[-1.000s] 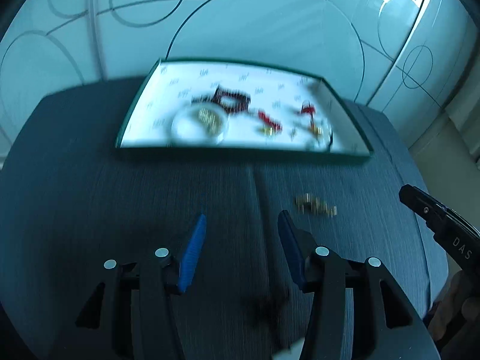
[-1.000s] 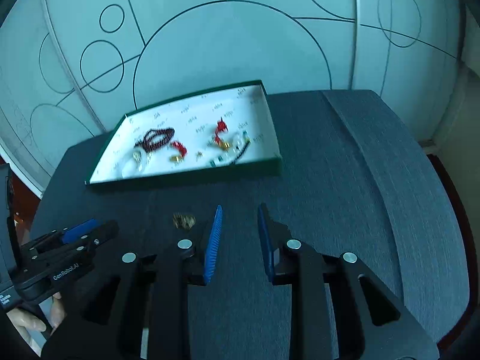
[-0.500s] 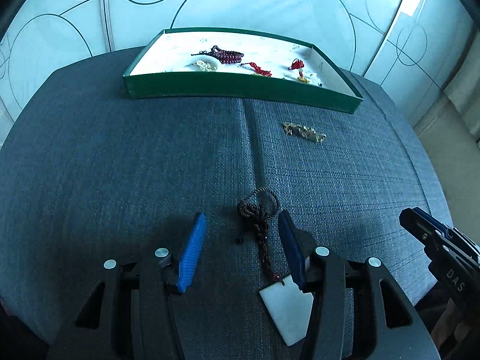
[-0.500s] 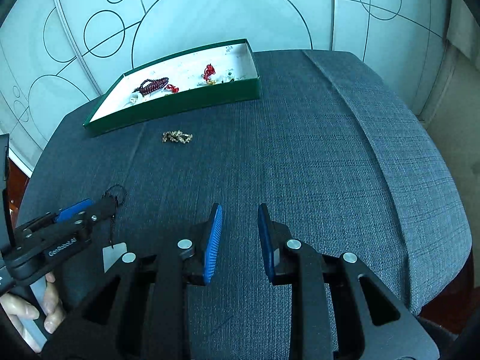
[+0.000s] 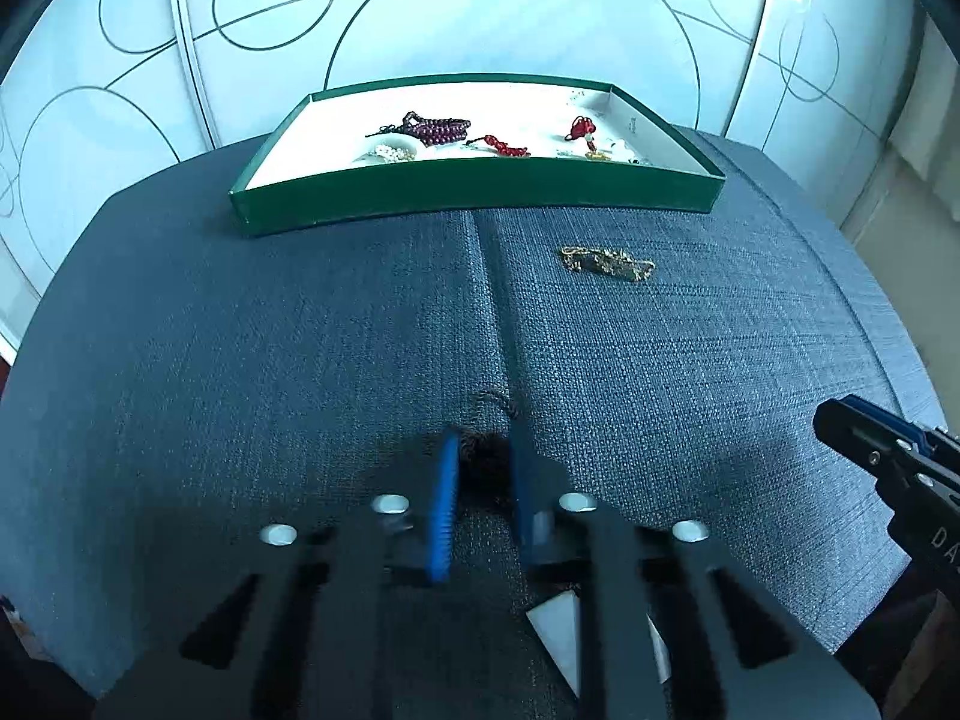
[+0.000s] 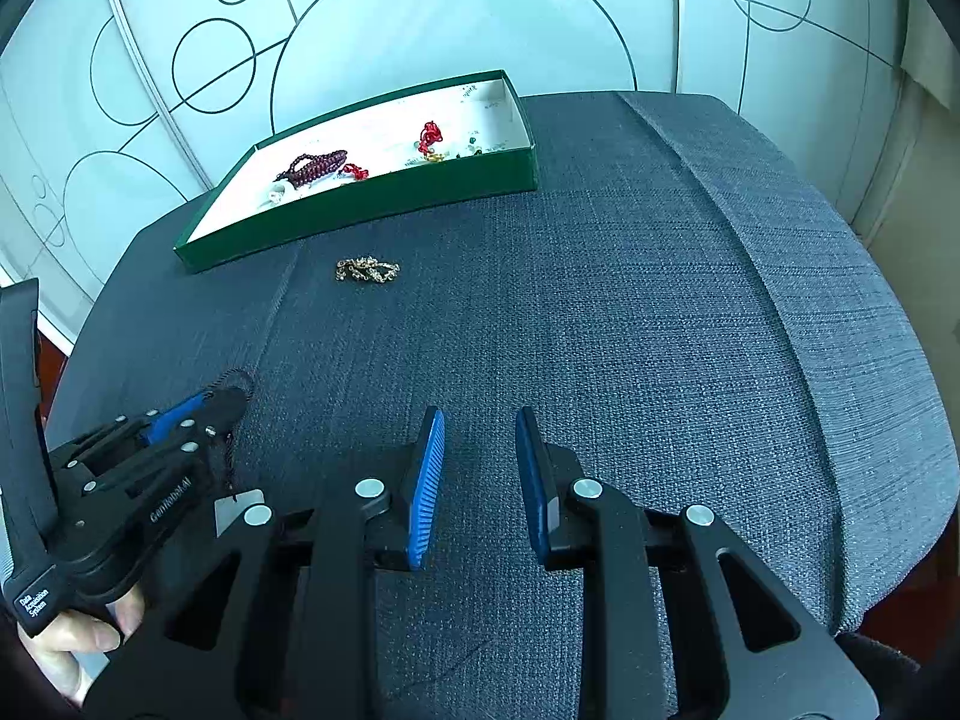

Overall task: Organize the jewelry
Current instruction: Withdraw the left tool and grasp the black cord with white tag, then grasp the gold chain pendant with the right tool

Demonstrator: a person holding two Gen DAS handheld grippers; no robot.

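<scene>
One braided dark cord [image 5: 485, 462] between ribbed blue gripper [image 5: 483, 468] pads.

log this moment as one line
left tongs: just closed on dark braided cord | right tongs: open, empty | gold chain: on cushion, outside green tray

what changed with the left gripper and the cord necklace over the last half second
The left gripper has just been closing its jaws on the dark cord necklace, which lay loose between them before. The right gripper, gold bracelet and green tray stayed as they were.
</scene>
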